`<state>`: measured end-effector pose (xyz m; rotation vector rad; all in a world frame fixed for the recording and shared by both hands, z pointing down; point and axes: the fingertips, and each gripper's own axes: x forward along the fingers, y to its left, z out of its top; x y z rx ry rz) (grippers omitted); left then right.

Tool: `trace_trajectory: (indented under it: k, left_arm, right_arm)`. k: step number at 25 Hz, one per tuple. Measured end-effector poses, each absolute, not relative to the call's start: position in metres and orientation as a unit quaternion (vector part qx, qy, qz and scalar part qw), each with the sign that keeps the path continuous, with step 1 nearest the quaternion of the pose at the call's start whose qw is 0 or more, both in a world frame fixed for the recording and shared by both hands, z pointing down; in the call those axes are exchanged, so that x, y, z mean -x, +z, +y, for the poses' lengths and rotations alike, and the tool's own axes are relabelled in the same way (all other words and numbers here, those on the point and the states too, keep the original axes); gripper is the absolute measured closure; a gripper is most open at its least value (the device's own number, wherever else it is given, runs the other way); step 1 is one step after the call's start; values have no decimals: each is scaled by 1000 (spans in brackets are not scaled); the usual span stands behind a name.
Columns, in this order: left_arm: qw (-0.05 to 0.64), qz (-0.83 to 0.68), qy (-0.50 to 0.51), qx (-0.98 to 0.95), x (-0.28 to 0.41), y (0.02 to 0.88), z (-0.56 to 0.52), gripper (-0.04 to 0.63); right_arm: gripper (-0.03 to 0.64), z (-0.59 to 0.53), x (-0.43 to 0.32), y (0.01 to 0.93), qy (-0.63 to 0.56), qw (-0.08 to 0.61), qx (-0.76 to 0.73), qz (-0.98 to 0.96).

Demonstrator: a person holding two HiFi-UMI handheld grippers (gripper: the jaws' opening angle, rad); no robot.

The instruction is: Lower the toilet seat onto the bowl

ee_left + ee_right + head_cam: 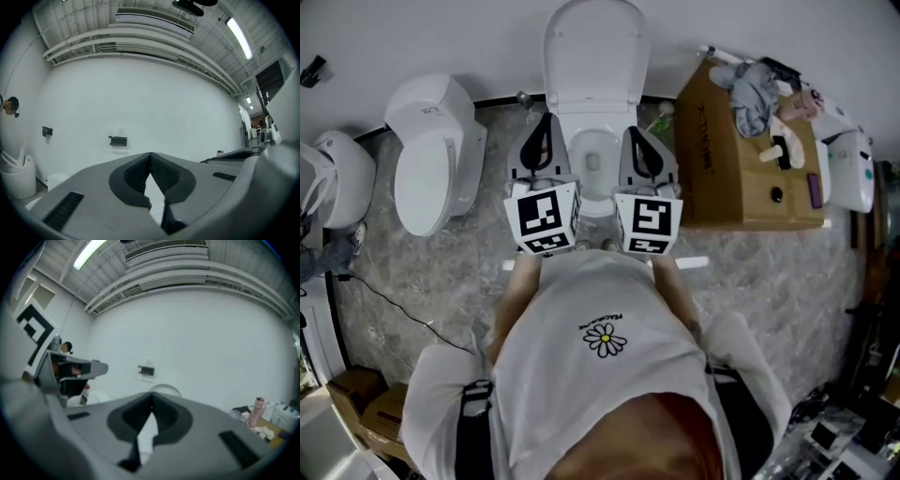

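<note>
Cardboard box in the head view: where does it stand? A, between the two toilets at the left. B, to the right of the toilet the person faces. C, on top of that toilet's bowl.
B: the cardboard box stands on the floor just right of the toilet in front of the person, well away from the other toilets at the left.

Wall [154, 103]: plain white, carrying a small dark bracket [118, 140].
Ceiling: exposed white pipes [140, 44]; long tube light [238, 32], lit.
Floor [787, 281]: grey marbled stone; black cable [384, 300] trailing at left.
Furnishings: spare white toilet [431, 155] by the wall, left; cardboard box [712, 159], right, clutter on top.
</note>
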<state>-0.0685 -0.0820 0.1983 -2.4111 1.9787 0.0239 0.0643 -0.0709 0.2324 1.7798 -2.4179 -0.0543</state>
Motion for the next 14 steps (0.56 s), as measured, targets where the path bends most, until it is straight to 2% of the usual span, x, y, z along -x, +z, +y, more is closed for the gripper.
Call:
trace_trajectory:
  k: [14]
  left_arm:
    - [3, 635, 4, 773, 67, 206, -84, 574]
  right_arm:
    - [586, -70, -65, 239, -18, 77, -585, -807]
